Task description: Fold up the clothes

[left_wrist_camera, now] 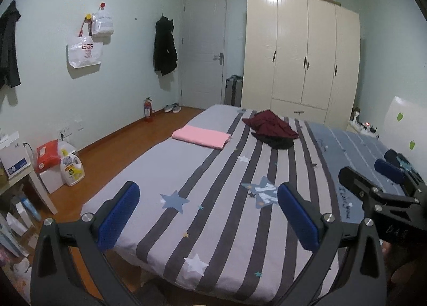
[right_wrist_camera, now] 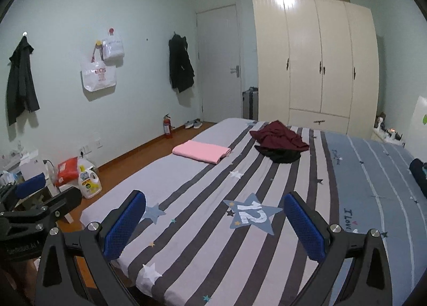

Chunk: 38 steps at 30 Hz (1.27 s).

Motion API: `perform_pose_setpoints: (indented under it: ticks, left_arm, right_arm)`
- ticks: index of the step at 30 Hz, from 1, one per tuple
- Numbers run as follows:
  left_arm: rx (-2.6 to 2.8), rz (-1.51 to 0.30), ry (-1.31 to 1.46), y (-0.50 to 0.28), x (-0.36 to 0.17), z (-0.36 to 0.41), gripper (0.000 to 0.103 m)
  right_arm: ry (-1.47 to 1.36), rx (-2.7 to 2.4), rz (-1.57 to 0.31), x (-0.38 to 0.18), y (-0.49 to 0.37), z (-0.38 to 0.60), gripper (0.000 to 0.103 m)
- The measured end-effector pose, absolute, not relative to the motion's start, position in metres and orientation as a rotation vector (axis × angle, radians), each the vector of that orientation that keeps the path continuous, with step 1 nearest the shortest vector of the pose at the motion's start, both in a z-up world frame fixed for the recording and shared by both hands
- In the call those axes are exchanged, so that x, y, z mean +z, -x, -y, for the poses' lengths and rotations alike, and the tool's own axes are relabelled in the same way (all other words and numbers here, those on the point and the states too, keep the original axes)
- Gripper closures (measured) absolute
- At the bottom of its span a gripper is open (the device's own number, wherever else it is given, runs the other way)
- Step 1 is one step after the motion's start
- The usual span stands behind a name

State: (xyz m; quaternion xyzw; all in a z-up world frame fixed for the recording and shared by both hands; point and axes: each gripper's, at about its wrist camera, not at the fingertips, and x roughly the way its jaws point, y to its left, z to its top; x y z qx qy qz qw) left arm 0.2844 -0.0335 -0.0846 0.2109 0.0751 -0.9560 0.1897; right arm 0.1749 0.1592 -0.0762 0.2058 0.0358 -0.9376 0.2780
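Note:
A folded pink garment (left_wrist_camera: 201, 136) (right_wrist_camera: 201, 151) lies flat near the left edge of the striped bed (left_wrist_camera: 202, 226) (right_wrist_camera: 213, 239). Farther back, a crumpled maroon garment (left_wrist_camera: 271, 125) (right_wrist_camera: 280, 136) sits on top of a black garment (left_wrist_camera: 277, 143) (right_wrist_camera: 283, 157). My left gripper (left_wrist_camera: 210, 199) hovers open over the near end of the bed, holding nothing. My right gripper (right_wrist_camera: 214, 215) is open beside it, also with nothing between its fingers. Each shows in the other's view: the right gripper (left_wrist_camera: 373, 175) at the right edge, the left gripper (right_wrist_camera: 48, 192) at the left edge. Both are well short of the clothes.
A cream wardrobe (left_wrist_camera: 301, 52) and a white door (left_wrist_camera: 204, 49) stand beyond the bed. On the wooden floor to the left are a detergent bottle (left_wrist_camera: 71, 168), a fire extinguisher (left_wrist_camera: 147, 109) and shoes (left_wrist_camera: 172, 108). Dark coats (left_wrist_camera: 164, 47) and bags (left_wrist_camera: 84, 51) hang on the wall.

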Motion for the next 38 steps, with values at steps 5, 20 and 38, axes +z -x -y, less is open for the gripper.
perform_pose_setpoints:
  ticks: [5, 20, 38]
  left_arm:
    - [-2.687, -0.213, -0.567, -0.295, -0.075, 0.028, 0.001]
    - [-2.665, -0.197, -0.539, -0.298, -0.066, 0.014, 0.001]
    - [-2.657, -0.181, -0.515, -0.297, -0.067, 0.015, 0.001]
  right_arm:
    - [-0.527, -2.518, -0.103, -0.065, -0.188, -0.165, 0.001]
    - [-0.499, -2.509, -0.093, -0.053, -0.195, -0.170, 0.001]
    - [-0.507, -2.500, -0.085, -0.053, -0.193, -0.168, 0.001]
